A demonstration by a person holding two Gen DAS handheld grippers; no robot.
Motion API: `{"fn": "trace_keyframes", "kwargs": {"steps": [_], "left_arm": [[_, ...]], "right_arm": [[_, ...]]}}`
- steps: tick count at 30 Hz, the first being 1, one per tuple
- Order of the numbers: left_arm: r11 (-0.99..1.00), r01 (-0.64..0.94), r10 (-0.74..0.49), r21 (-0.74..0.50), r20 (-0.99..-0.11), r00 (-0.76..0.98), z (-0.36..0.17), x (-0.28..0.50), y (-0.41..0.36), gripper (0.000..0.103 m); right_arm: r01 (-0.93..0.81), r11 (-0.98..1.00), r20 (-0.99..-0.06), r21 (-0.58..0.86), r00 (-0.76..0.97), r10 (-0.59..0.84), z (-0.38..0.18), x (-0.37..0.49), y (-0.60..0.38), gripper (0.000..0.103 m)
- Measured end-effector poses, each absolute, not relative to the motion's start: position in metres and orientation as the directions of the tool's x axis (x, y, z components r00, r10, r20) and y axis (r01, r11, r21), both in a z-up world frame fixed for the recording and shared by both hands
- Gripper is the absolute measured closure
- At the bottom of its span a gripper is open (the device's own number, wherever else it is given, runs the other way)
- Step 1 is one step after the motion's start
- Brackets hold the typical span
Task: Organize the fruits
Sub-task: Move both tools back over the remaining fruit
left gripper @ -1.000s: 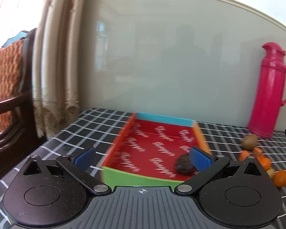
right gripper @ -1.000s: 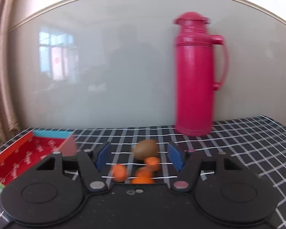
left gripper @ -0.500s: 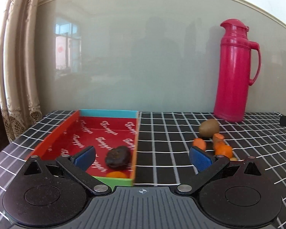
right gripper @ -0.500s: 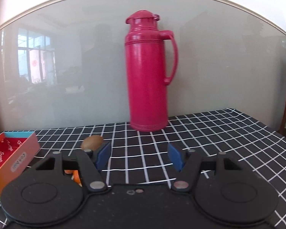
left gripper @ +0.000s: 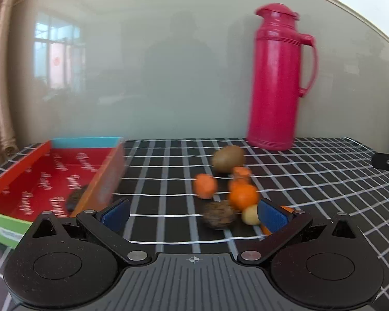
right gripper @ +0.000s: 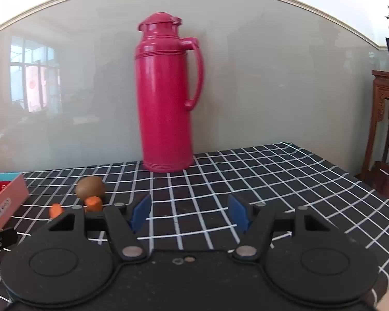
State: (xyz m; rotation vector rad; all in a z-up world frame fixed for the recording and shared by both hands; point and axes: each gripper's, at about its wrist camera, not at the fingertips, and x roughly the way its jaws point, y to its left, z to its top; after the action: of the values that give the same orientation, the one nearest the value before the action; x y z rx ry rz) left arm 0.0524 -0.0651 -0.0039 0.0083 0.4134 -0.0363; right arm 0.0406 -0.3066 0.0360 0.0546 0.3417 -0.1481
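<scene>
The left gripper point(left gripper: 193, 213) is held wide open and empty before the fruit cluster point(left gripper: 228, 189) on the cloth point(left gripper: 324, 181), right of the tray point(left gripper: 18, 171). The right gripper point(right gripper: 189, 213) is also open, holding nothing. The fruits lie touching; a closing jaw could knock neighbours rolling, and the round kiwi point(left gripper: 228, 158) could be squeezed out.

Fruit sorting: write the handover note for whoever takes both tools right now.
Left tool: open, empty, aimed at the loose fruit.
Right tool: open, empty, over bare tablecloth.
Red box: at the left, one dark fruit inside.
Loose on the cloth: kiwi, orange fruits, a dark wrinkled one, a small yellowish one.
Left: move these into the box.
</scene>
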Motion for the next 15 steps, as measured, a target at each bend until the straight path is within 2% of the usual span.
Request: {"fn": "trace_keyframes", "kwargs": {"steps": [8, 15], "left_arm": [[0.993, 0.101, -0.066, 0.057, -0.436, 0.898, -0.010, 0.062, -0.111, 0.000], [0.993, 0.110, -0.074, 0.049, -0.468, 0.881, -0.015, 0.068, -0.134, 0.000]], "right_arm": [[0.213, 0.976, -0.347, 0.041, 0.919, -0.186, 0.030, 0.032, -0.338, 0.038], [0.242, 0.969, -0.353, 0.055, 0.912, -0.208, 0.025, 0.029, -0.359, 0.038]]}}
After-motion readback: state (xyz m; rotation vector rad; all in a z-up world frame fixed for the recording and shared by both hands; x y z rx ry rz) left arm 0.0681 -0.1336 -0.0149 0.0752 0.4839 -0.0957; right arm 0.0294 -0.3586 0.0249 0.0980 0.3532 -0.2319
